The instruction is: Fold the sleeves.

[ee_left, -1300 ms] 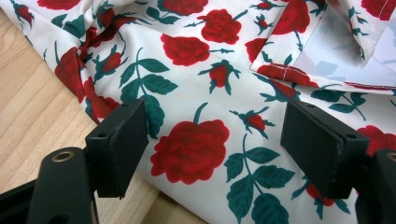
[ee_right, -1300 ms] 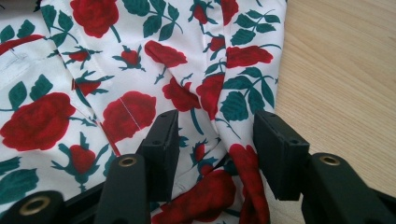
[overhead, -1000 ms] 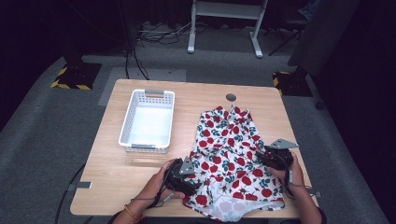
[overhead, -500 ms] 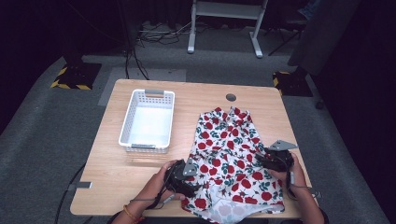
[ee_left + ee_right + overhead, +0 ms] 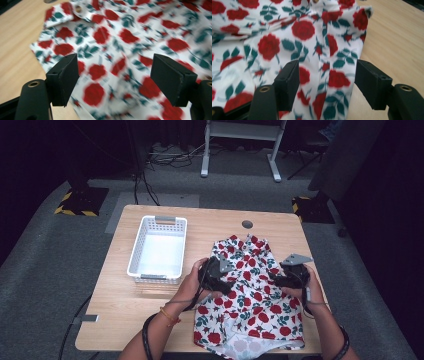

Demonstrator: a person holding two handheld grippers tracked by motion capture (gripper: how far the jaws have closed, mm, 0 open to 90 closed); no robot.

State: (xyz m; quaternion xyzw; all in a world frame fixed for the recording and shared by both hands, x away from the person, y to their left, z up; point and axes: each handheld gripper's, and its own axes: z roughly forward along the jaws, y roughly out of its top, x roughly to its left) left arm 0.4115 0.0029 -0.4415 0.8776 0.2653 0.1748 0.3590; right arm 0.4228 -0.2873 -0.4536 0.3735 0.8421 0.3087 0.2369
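Left gripper (image 5: 113, 80) spread wide, nothing clamped, over the rose-print garment (image 5: 247, 290) near its left edge; bare table (image 5: 17, 50) beyond. Right gripper (image 5: 327, 83) likewise gaping above the cloth's right edge, bare wood alongside.

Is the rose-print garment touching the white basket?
Apart. The high view shows a strip of bare table between the white basket and the rose-print garment.

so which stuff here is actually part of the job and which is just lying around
In the job:
- rose-print garment
- left gripper, fingers open over it
- right gripper, fingers open over it

Lying about:
- white basket, away from both grippers
- round hole in the table
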